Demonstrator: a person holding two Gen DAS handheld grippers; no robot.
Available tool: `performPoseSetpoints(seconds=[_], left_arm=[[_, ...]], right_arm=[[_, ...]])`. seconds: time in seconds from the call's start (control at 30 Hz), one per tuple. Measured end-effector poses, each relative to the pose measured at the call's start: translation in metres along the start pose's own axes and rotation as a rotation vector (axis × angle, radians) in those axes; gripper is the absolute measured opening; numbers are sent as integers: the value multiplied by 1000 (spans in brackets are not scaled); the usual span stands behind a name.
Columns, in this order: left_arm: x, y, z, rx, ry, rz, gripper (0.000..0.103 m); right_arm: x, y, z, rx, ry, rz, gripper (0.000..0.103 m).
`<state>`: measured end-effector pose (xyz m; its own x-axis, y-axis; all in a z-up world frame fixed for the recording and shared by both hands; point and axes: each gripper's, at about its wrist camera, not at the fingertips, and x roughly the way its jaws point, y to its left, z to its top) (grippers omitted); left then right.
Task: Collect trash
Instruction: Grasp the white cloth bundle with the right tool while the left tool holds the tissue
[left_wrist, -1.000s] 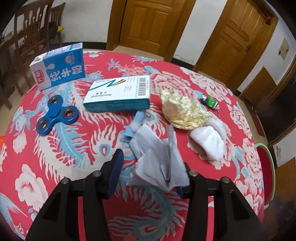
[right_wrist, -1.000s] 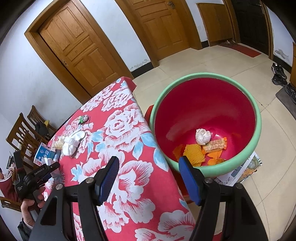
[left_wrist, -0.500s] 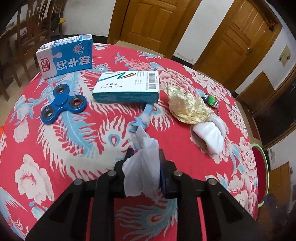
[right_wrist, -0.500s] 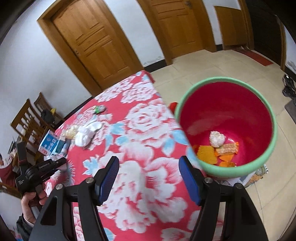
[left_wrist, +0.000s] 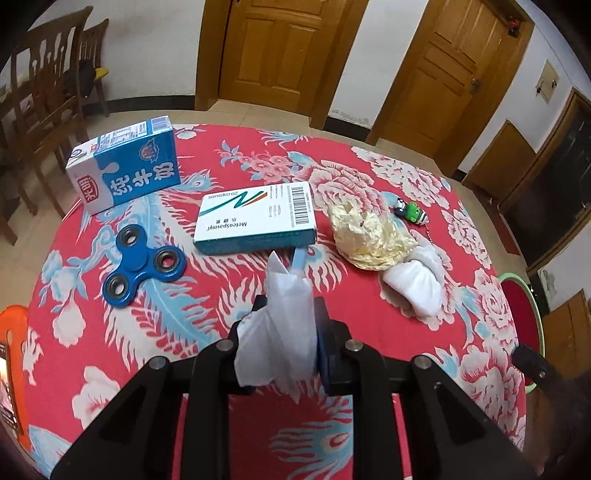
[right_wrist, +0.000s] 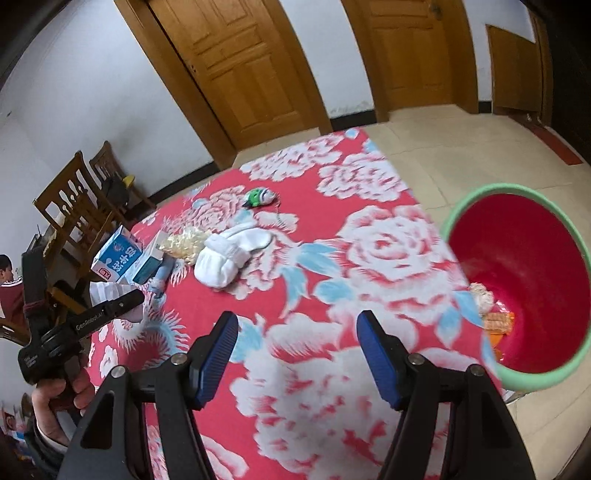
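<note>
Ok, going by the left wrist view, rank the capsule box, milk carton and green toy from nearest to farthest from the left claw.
From the left claw, shut on a tissue:
1. Capsule box, just ahead.
2. Green toy, far right.
3. Milk carton, far left.
The last two are close to call.

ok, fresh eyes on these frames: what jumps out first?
The red floral tablecloth fills both views. The left claw is shut on a crumpled white tissue at the near edge. The red bin with a green rim sits off the table's right side, beyond the open, empty right claw.
</note>
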<state>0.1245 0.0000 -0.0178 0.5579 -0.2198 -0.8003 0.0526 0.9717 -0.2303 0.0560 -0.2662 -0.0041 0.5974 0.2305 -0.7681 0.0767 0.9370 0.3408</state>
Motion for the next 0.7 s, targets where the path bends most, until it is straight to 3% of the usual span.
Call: performPoseSetpoints(seconds=[0.5,0.7], left_arm=[[10,24,4,-17,-55,50,23],[15,30,4,-33,-54,45,23]], right_arm=[[80,71,30,-129,58,23,70],[93,80,34,-155,30,-5,69]])
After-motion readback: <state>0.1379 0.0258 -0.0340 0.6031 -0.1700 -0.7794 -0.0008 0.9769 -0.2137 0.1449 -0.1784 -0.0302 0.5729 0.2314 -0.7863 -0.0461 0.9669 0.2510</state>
